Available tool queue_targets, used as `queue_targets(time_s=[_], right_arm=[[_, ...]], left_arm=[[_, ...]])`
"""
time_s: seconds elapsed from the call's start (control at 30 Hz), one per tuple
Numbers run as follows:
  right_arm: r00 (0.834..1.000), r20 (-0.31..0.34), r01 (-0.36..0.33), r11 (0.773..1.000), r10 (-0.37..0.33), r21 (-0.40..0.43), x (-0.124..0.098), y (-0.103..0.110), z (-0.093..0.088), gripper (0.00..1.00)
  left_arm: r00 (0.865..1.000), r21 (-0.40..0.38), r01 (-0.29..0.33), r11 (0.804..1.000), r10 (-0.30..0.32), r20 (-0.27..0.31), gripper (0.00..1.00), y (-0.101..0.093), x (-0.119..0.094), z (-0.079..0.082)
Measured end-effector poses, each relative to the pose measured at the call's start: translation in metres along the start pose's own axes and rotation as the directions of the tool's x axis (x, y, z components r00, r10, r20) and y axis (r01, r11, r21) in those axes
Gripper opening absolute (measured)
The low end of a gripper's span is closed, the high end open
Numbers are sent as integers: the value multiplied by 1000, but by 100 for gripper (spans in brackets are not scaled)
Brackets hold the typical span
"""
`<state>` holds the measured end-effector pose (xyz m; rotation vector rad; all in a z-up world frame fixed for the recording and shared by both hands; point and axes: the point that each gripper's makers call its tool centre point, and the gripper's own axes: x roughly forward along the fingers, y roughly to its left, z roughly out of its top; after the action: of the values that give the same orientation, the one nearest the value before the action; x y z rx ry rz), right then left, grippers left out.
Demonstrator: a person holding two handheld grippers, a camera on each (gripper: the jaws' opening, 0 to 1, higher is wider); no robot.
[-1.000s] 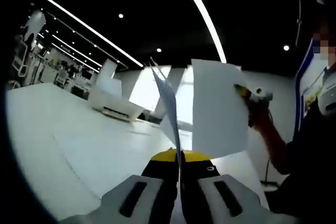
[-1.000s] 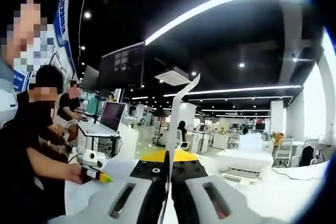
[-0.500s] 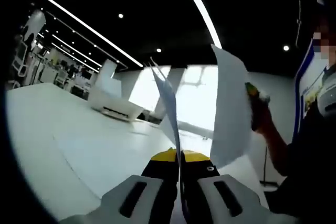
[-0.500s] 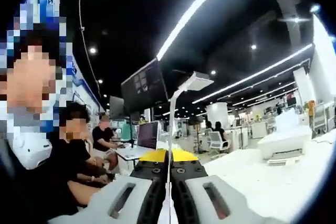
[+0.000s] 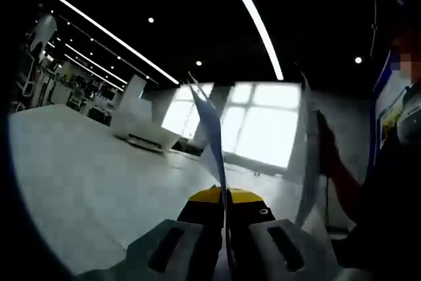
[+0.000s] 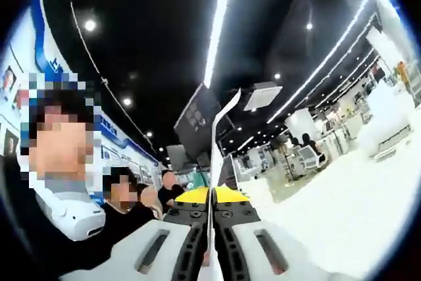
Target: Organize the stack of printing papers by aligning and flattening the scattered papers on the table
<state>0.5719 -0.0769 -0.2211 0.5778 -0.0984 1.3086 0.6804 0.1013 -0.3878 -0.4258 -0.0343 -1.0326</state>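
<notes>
My left gripper is shut on a white sheet of paper that stands up edge-on between its jaws, above the white table. At the right of the left gripper view a second sheet hangs nearly edge-on, with a person's hand behind it. In the right gripper view my right gripper is shut on a thin white sheet, seen edge-on and rising from between the jaws.
A white printer sits far back on the table, also seen as a printer at the right. Seated people and a hanging monitor lie beyond. A person stands close at the right.
The sheet in the right gripper has turned from facing the left camera to nearly edge-on. The right gripper view has rolled and tilted further upward. The left gripper has held still.
</notes>
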Motion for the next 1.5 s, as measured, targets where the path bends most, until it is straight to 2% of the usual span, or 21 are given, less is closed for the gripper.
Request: queue_targets(time_s=[0.1, 0.2, 0.37, 0.47, 0.63, 0.8, 1.2, 1.5], right_arm=[[999, 19, -35, 997, 34, 66, 2, 0, -6, 0], [1000, 4, -29, 997, 29, 74, 5, -7, -15, 0], [996, -50, 74, 991, -68, 115, 2, -48, -37, 0], [989, -87, 127, 987, -118, 97, 3, -69, -49, 0], [976, -116, 196, 978, -187, 74, 2, -103, -58, 0], [961, -151, 243, 969, -234, 44, -1, -124, -71, 0], [941, -174, 292, 956, -289, -10, -8, -142, -86, 0], [936, -168, 308, 951, -308, -26, -8, -149, -90, 0]], left_arm=[[1000, 2, 0, 1000, 0, -2, 6, 0, 0, 0], [1000, 1, -1, 1000, 1, -2, 6, 0, 0, 0], [1000, 1, -1, 1000, 1, -1, 6, 0, 0, 0], [1000, 2, 0, 1000, 0, -3, 6, 0, 0, 0], [1000, 1, 1, 1000, -1, -3, 6, -5, 2, -1], [1000, -1, 1, 1000, -1, -2, 6, -6, 2, -2], [1000, -3, 2, 1000, -2, -4, 6, -9, 2, -3], [1000, -14, 5, 1000, -5, -3, 6, -11, 3, -3]])
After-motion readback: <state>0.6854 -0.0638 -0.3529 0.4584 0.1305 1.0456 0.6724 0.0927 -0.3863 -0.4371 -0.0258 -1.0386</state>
